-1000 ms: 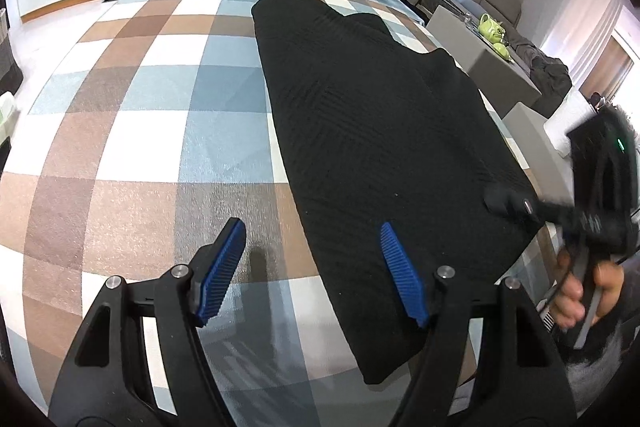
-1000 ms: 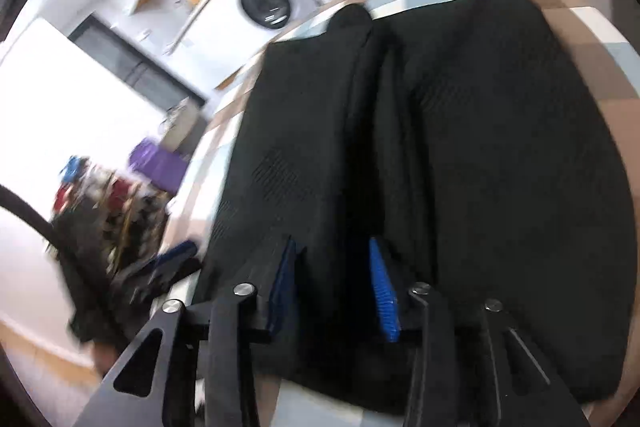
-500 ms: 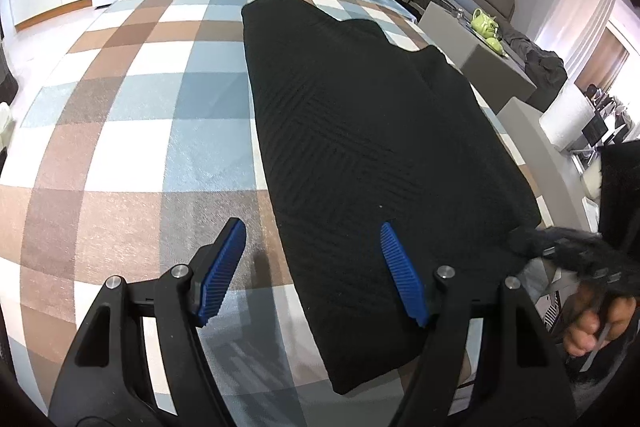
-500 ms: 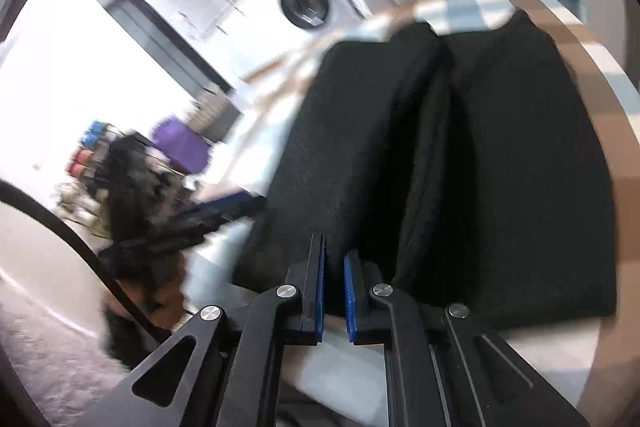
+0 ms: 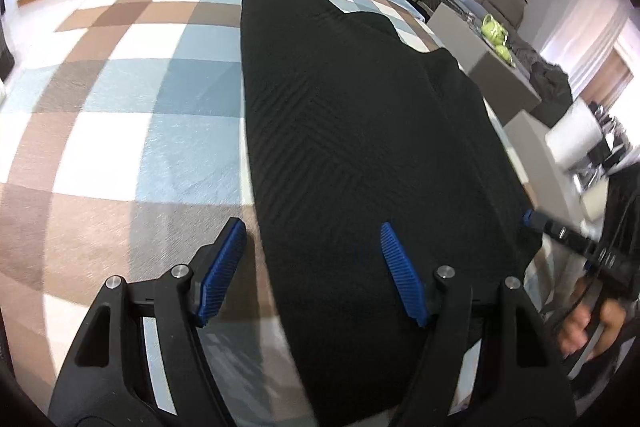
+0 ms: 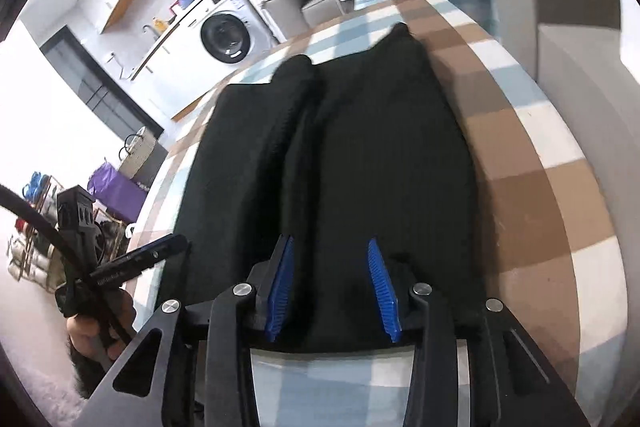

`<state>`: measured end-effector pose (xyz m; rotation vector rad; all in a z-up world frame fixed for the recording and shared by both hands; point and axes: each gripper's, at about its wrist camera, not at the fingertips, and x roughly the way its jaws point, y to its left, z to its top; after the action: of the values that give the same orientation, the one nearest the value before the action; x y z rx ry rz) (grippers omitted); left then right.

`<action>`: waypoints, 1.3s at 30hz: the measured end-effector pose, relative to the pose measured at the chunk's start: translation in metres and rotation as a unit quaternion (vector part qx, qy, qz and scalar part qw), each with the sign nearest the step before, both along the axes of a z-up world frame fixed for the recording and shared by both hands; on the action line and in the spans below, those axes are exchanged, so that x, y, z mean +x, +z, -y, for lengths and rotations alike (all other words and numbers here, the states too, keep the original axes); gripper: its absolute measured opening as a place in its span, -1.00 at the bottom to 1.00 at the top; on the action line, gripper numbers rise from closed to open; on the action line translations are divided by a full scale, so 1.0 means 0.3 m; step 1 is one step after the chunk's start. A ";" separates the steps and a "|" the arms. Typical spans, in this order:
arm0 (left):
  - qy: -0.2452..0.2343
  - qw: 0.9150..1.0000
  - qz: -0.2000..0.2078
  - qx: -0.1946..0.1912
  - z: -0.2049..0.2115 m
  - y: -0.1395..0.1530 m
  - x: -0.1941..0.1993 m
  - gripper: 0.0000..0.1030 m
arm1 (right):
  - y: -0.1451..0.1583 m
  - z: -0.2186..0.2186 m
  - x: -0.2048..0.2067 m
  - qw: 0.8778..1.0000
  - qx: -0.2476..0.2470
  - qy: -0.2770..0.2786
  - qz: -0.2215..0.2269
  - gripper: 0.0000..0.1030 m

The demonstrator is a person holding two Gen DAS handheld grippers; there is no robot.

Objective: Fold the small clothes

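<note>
The left tongs (image 5: 312,267) stand wide open with nothing between the blue ribbed pads; one pad hovers over the checked cloth, the other over the near left part of the black knitted garment (image 5: 360,131). The right tongs (image 6: 332,287) are parted to a middling gap, also empty, poised over the near hem of the same garment, astride the inner edge where one lengthwise flap overlaps the other. Whether either pair touches the fabric cannot be told.

The black knitted garment (image 6: 380,163) lies flat and lengthwise on the tabletop, which is covered with a brown, blue and white checked cloth (image 5: 132,131). It appears already folded in along its long sides, with a ridge running down the middle in the right wrist view.

It looks like a soft, limp, fairly thick knit with a raised chevron weave, so it should be light, neither slippery nor fragile, but prone to sagging and letting its folded layers slide apart when lifted. The sensible hold is at the two near corners of the hem, pinching all layers together at once, one pair of tongs to each corner, then carrying that edge over toward the far end.
</note>
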<state>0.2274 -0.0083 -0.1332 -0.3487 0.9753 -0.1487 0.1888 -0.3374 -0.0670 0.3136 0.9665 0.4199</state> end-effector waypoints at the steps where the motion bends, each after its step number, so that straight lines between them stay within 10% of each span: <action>1: 0.006 1.000 0.003 -0.004 -0.001 0.000 0.011 0.19 | -0.010 -0.023 -0.002 1.000 -0.002 -0.002 -0.003 -0.23; 5: 0.034 0.999 0.005 -0.011 -0.016 -0.009 0.047 -0.63 | -0.022 -0.014 -0.029 1.000 -0.005 0.002 0.001 -0.22; 11: 0.055 0.998 0.020 0.011 -0.039 0.005 0.041 -0.78 | -0.050 -0.116 -0.063 1.000 -0.010 0.026 -0.013 -0.22; 23: 0.061 0.998 0.013 0.000 -0.163 0.026 0.018 -0.71 | -0.048 -0.240 -0.016 0.995 0.017 0.097 -0.028 -0.13; 29: 0.072 0.997 0.026 -0.008 -0.187 0.058 -0.024 0.02 | -0.083 -0.315 0.189 0.996 0.054 0.066 -0.022 -0.14; 33: 0.079 0.996 0.044 -0.002 -0.204 0.091 -0.052 0.12 | -0.074 -0.392 0.268 0.998 0.029 0.054 -0.022 -0.90; 39: 0.078 0.996 0.045 -0.002 -0.212 0.105 -0.057 0.12 | 0.104 -0.386 0.159 0.993 0.014 0.063 0.098 -0.92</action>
<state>0.2102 0.0553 -0.1019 -0.4173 0.8554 -0.0240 0.2367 -0.2217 -0.0358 0.2326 0.7913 0.5697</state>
